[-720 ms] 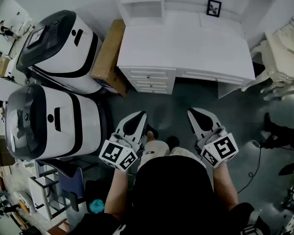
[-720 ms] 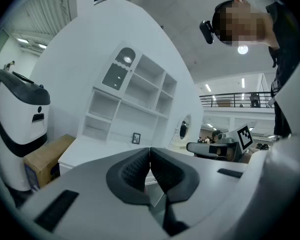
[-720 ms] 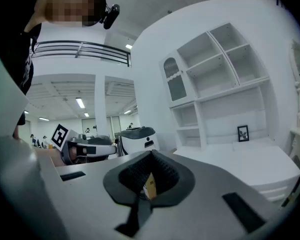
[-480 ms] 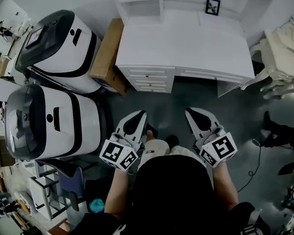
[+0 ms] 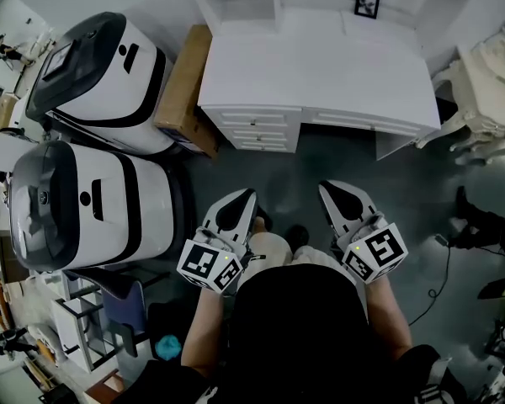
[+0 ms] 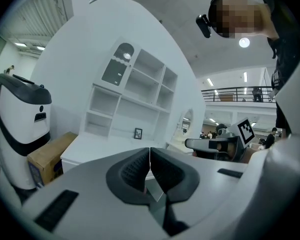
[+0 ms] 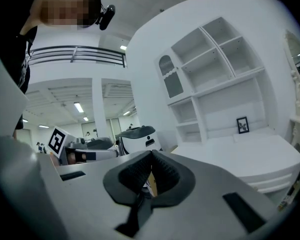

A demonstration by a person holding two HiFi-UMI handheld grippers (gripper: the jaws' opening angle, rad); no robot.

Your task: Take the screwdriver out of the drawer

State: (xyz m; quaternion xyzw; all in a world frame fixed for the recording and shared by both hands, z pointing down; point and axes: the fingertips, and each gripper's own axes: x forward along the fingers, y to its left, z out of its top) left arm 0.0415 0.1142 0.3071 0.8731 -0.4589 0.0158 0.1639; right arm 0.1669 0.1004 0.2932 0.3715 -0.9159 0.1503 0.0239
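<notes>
A white desk [image 5: 320,74] stands ahead of me, its stack of small drawers [image 5: 257,129] at the front left, all pushed in. No screwdriver shows in any view. My left gripper [image 5: 240,199] is held close to my body, well short of the desk, with its jaws shut and nothing between them. The left gripper view shows its dark pads [image 6: 135,169] meeting at the tip, with the desk [image 6: 97,149] beyond. My right gripper [image 5: 332,190] hovers level with the left, also shut and empty; its pads [image 7: 165,174] touch at the tip.
Two large white-and-black machines [image 5: 93,82] [image 5: 76,204] stand at the left, with a cardboard box [image 5: 185,91] leaning between them and the desk. A small framed picture [image 5: 368,2] stands on the desk's shelf unit. A white chair [image 5: 488,82] and a floor cable [image 5: 438,284] are at the right.
The head view has shifted slightly, so the desk sits a little higher in it. Both grippers keep their place near my body and stay shut.
</notes>
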